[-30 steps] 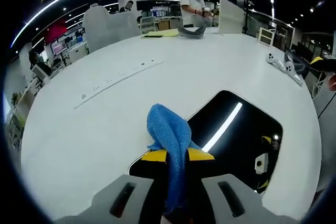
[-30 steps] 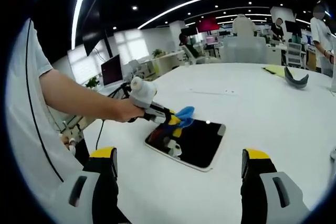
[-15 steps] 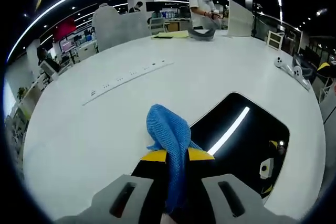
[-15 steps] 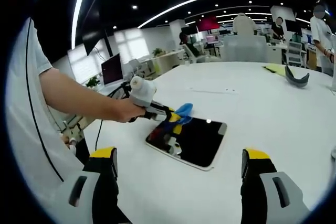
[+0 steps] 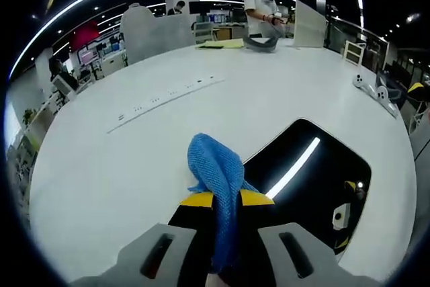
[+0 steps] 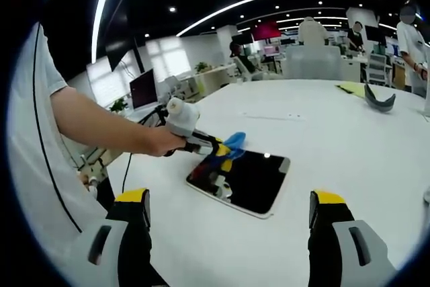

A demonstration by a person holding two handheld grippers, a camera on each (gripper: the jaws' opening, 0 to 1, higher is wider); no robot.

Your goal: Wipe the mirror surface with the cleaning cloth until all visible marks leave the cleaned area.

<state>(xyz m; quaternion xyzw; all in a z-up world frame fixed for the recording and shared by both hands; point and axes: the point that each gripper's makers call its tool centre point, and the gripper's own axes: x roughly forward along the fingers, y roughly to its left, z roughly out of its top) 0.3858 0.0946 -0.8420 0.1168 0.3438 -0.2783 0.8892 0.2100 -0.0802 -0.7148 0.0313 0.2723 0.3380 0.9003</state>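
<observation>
A dark rectangular mirror (image 5: 316, 179) (image 6: 252, 181) lies flat on the round white table (image 5: 121, 166), reflecting a ceiling light strip. My left gripper (image 5: 227, 199) (image 6: 220, 150) is shut on a blue mesh cleaning cloth (image 5: 216, 169) (image 6: 233, 142), which bunches up over the mirror's near-left corner. In the right gripper view a person's arm holds that left gripper at the mirror's left edge. My right gripper (image 6: 228, 216) stands open well short of the mirror, nothing between its yellow-tipped jaws.
A long white strip (image 5: 161, 97) lies on the table beyond the cloth. White controllers (image 5: 368, 84) sit at the table's far right edge. A grey curved object (image 5: 261, 44) (image 6: 378, 101) and yellow sheets lie at the far side, where a person (image 5: 262, 8) stands.
The left gripper view has shifted slightly; the cloth stays at the mirror's corner. In the right gripper view the left gripper with cloth sits a touch further back than one second ago.
</observation>
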